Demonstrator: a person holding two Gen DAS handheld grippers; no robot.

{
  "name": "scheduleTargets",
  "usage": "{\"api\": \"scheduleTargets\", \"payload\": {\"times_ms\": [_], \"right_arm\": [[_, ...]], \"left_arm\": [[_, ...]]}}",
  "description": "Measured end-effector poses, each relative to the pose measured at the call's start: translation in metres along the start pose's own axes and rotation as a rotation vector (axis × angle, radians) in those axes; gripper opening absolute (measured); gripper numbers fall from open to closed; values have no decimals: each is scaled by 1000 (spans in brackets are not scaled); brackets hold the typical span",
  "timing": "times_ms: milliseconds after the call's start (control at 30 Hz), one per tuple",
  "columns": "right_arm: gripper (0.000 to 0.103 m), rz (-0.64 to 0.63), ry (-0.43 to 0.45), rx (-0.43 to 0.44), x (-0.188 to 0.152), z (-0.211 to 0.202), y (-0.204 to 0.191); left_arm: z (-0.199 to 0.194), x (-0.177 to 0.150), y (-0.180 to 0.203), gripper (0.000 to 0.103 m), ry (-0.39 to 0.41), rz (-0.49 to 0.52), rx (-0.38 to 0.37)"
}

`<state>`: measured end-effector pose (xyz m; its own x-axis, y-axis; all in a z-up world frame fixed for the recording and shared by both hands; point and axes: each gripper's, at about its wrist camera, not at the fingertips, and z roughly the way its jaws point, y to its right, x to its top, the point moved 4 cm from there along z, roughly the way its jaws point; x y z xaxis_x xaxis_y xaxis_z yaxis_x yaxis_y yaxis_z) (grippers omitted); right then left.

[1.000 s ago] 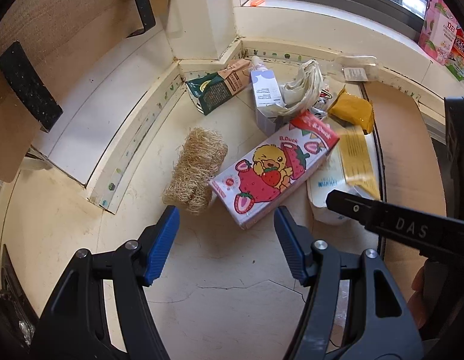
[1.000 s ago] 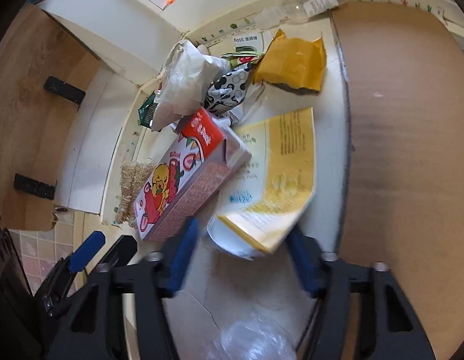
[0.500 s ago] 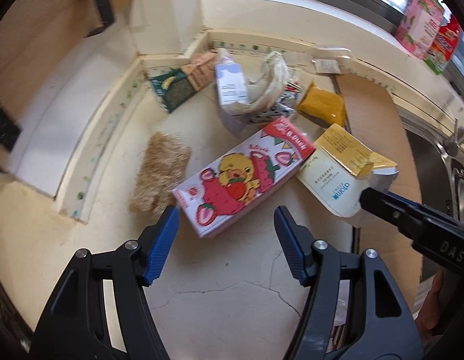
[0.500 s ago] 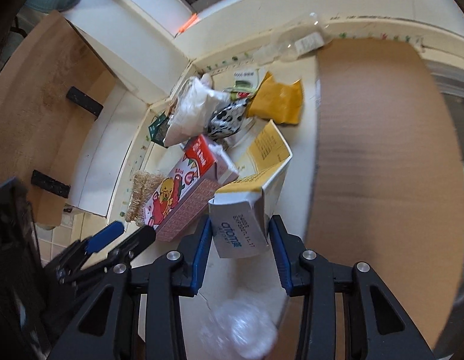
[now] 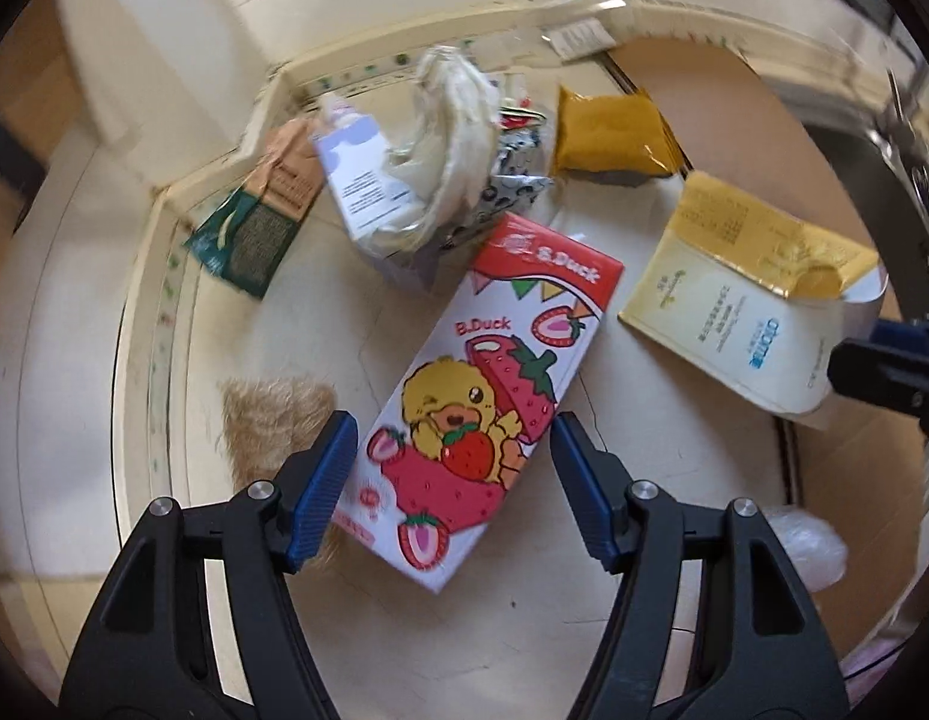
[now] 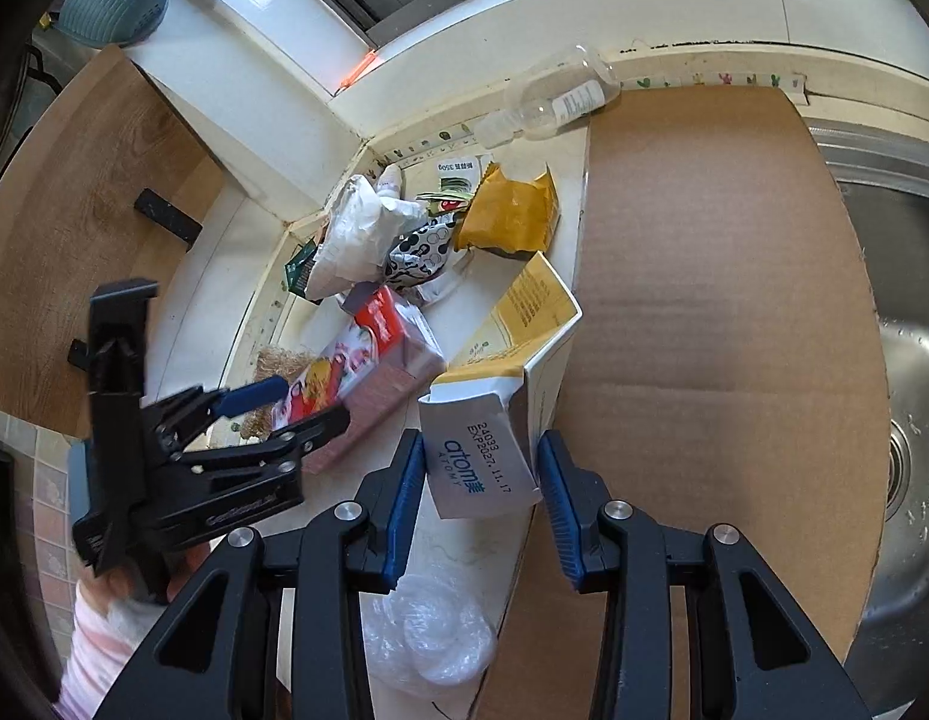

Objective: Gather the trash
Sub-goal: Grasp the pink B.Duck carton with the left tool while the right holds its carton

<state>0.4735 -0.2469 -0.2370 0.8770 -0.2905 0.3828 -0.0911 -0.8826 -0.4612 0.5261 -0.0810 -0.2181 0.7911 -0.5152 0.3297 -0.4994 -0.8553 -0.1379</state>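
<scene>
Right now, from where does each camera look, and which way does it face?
Left wrist: sits on the left claw, looking steeply down at the B.Duck box between its open fingers; only the claw shows.
Right wrist: sits on the right claw, looking down at the atomy box it grips; a sleeve shows.
Shared: both boxes, the yellow packet, each other's claw.

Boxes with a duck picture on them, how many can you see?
1. The duck box lies flat on the counter, between the open pads of the left tool. The trash pile could hide more.
</scene>
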Motion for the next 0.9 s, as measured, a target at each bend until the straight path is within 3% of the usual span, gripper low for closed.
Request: {"api": "scheduleTargets", "payload": {"times_ms": [167,433,500,567,700,767,867,900], "right_arm": [[38,10,-17,2,-5,4,5],[43,16,-41,-5,-8,8,12],[66,23,-26,-16,-7,7,13],[79,44,-5,-20,-5,4,15],[80,94,-3,-26,3,10,19],[74,128,-21,-23,4,18,23],[39,150,-62,-11,2,29,25],[37,152,-57,-4,1,29,25]], "left_arm": [[17,6,3,67,-54,46,-38],[24,9,3,66,-86,26,-60],[21,6,3,63,-79,19,-66],[21,7,4,59,-80,22,-59],[16,2,6,58,-69,16,-43],[14,-1,9,54,-60,6,-47],[4,-4,5,53,-42,-16,-52],[1,-6,6,53,-37,-22,-52]]}}
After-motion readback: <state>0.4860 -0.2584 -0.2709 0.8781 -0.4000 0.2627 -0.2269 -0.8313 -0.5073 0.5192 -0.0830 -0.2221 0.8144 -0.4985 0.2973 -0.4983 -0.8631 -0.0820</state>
